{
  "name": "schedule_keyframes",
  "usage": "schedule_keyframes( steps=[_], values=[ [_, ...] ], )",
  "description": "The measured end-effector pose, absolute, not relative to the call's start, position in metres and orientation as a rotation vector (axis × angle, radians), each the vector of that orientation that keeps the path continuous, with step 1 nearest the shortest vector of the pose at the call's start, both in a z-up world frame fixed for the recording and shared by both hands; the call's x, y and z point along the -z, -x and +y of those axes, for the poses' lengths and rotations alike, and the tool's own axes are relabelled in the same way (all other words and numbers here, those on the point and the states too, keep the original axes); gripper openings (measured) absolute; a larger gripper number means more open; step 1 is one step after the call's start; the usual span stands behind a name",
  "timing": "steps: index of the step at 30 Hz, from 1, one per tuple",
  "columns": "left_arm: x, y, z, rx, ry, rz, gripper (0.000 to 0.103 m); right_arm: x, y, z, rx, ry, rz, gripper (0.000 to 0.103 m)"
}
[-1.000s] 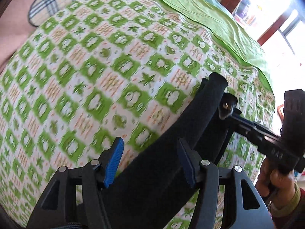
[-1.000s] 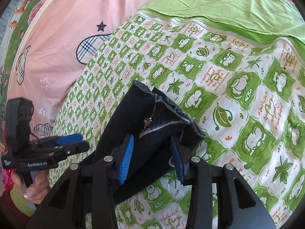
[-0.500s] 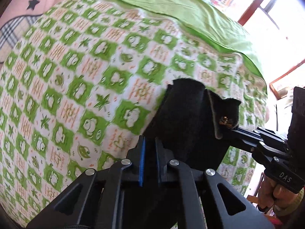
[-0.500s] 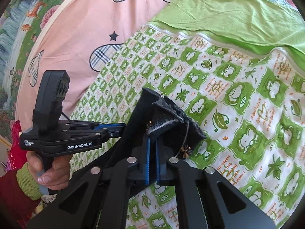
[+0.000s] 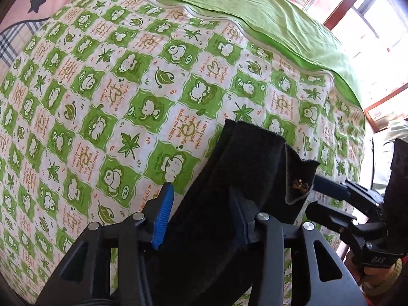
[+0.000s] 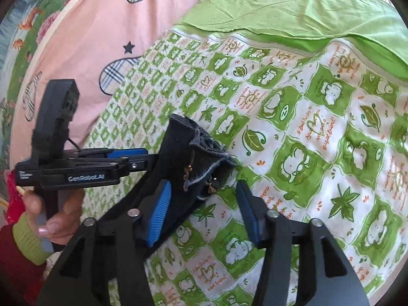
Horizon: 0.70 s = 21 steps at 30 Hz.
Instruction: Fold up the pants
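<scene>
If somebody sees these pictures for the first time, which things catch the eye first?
First the black pants, bunched on the green checked bedsheet between both grippers. The left gripper and right gripper stand open around the cloth. Behind lies a pink quilt.

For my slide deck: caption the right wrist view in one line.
Right claw open over folded black pants on a green checked bedspread, left claw alongside, both just opened.
</scene>
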State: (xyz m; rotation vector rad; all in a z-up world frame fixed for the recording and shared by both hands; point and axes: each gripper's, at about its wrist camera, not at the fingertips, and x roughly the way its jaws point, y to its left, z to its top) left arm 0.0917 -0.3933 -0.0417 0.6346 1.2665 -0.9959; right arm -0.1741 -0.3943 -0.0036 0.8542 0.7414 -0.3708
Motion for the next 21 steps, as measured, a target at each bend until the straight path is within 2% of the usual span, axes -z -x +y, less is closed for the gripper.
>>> schedule_keyframes(
  steps=[7,9,11,14,21],
  values=[
    [0.043,-0.095,-0.404,1.039,-0.644,1.293,0.051,0.011,0.175,-0.394,0.319,-0.913,0.726,0.056],
    [0.04,-0.101,-0.403,1.059,-0.615,1.298,0.059,0.01,0.177,-0.394,0.293,-0.917,0.718,0.056],
    [0.039,-0.108,-0.403,1.082,-0.591,1.32,0.059,0.012,0.18,-0.393,0.263,-0.915,0.711,0.056],
    [0.045,-0.112,-0.405,1.136,-0.604,1.366,0.067,0.016,0.18,-0.392,0.233,-0.917,0.708,0.056],
    [0.07,-0.11,-0.421,1.103,-0.649,1.385,0.065,0.027,0.176,-0.388,0.19,-0.928,0.68,0.053]
  ],
)
